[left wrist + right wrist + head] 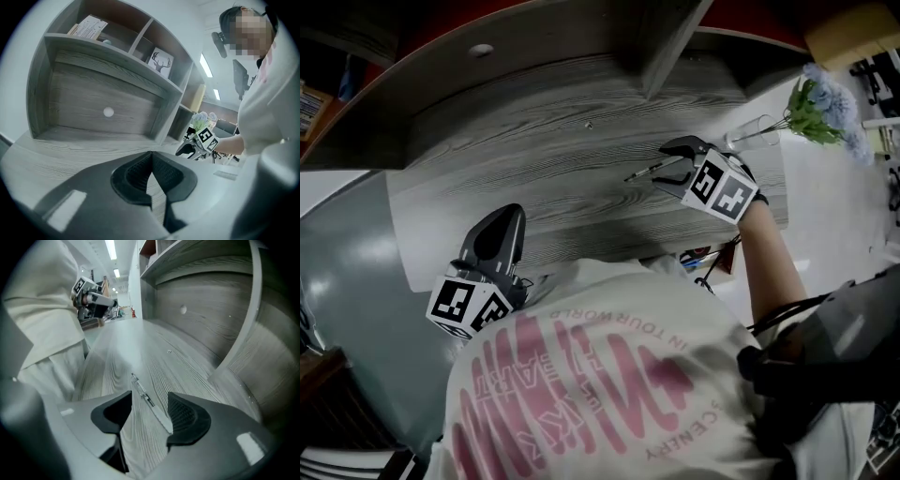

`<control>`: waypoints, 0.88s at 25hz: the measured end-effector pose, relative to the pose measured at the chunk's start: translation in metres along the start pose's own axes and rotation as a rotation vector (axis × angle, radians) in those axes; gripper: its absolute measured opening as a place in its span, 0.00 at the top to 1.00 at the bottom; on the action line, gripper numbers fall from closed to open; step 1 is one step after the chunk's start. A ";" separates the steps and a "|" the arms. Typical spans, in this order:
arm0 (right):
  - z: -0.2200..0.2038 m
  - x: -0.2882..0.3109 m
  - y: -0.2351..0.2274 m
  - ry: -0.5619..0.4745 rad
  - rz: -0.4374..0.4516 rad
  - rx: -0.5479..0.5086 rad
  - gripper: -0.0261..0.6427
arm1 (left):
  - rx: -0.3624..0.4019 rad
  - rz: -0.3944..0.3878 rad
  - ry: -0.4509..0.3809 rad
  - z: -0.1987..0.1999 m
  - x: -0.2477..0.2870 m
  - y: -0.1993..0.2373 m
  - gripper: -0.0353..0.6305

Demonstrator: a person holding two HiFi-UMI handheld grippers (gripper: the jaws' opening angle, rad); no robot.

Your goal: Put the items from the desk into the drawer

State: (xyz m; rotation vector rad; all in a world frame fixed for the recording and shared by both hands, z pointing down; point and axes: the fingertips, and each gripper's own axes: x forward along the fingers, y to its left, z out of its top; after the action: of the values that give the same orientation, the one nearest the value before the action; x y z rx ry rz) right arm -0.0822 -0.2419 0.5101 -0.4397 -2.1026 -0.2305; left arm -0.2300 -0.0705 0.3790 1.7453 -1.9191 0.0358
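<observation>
A slim pen [645, 172] lies flat on the grey wood-grain desk [553, 187], right of its middle. My right gripper [667, 165] points down at it, open, one jaw on each side of the pen's near end. In the right gripper view the pen [143, 392] runs away between the parted pads without touching them, under my right gripper [149, 411]. My left gripper [494, 246] hovers at the desk's front left edge, shut, with nothing in it; its pads [140, 176] meet in the left gripper view. No drawer is in view.
A hutch with a back panel [93, 108] and an upright divider [670, 37] stands behind the desk. Flowers [820, 103] in a clear vase [757, 131] stand at the right end. A deer picture [161, 62] sits on the upper shelf. The person's shirt [600, 375] hides the desk's front.
</observation>
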 end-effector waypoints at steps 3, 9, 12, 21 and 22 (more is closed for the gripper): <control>-0.009 0.008 -0.004 0.059 -0.008 -0.047 0.59 | -0.005 0.005 0.002 -0.002 0.001 0.002 0.92; -0.020 0.014 -0.020 0.075 0.030 0.034 0.53 | -0.024 0.019 0.013 -0.006 0.001 0.007 0.92; -0.022 0.014 -0.022 0.053 0.035 0.071 0.55 | -0.030 0.025 0.015 -0.008 0.000 0.008 0.92; -0.019 0.015 -0.012 0.043 -0.034 0.088 0.72 | -0.029 0.020 -0.002 -0.013 -0.004 0.007 0.92; -0.018 0.014 -0.011 0.036 -0.052 0.093 0.74 | -0.026 0.014 -0.009 -0.013 -0.004 0.006 0.92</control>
State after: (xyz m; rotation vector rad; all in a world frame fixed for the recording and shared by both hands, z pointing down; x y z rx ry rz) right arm -0.0799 -0.2546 0.5318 -0.3237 -2.0819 -0.1683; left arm -0.2307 -0.0614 0.3908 1.7178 -1.9299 0.0076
